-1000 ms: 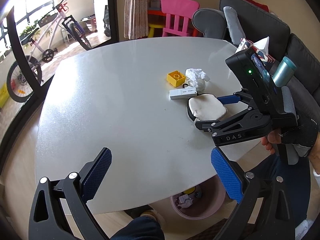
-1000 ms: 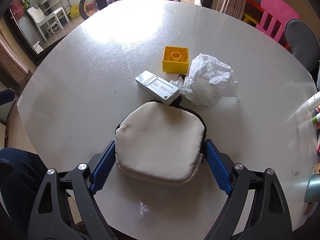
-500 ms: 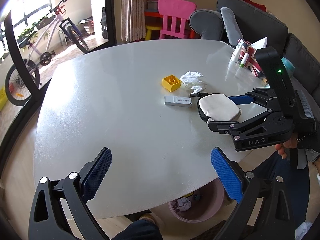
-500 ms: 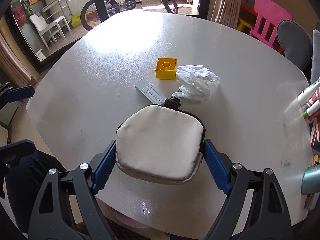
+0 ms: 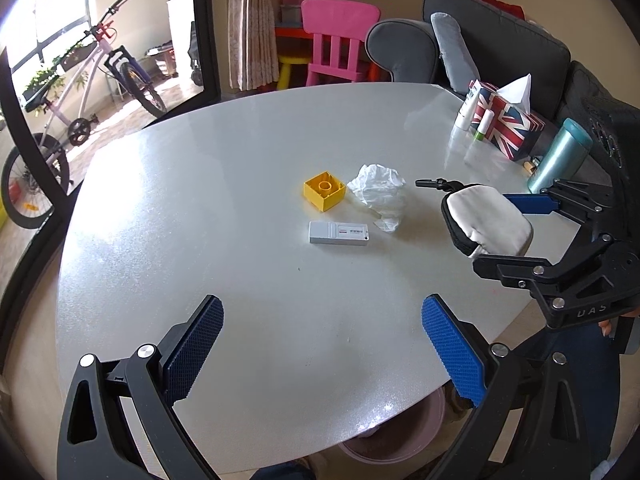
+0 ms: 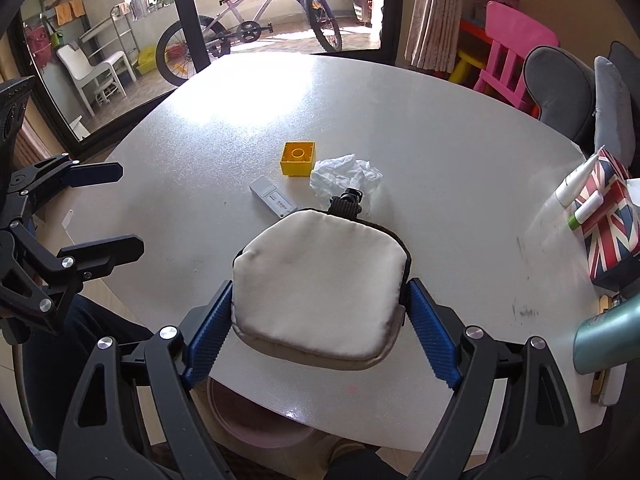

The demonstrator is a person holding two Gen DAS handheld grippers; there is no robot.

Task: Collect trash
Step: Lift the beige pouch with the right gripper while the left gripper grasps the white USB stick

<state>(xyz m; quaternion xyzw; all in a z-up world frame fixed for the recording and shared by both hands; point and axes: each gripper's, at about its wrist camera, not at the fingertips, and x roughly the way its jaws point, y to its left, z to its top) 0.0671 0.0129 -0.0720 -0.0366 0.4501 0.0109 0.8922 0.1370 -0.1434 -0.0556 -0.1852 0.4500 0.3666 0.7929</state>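
Because the right gripper [image 6: 320,320] has its blue pads pressed against both flanks of the cream pouch [image 6: 320,280], the pouch sits squarely between the fingers and appears lifted clear of the white table [image 6: 460,152], its black clip pointing away from the wrist; in the left wrist view the same pouch [image 5: 486,220] hangs in that tool near the table's right-hand side, well apart from the remaining clutter; the grip across the soft sides looks chosen so the padded body cannot slip, though the fabric bulges a little under the squeeze. While that hand is occupied, the left gripper [image 5: 322,346] hovers over the near edge of the table with its fingers spread wide and nothing between them; I judge it is held back to leave room. Ahead of both tools, near the table's middle, lie the crumpled tissue [image 5: 378,190], the yellow block [image 5: 324,191] just beside it, and the white stick-shaped device [image 5: 338,233] a little nearer the left gripper; the tissue seems the plainest piece of trash. Below the table's near edge a pink bin [image 6: 256,420] shows, almost directly under the held pouch, so the carried item would only need lowering past the rim; whether the pouch truly counts as trash I cannot tell.
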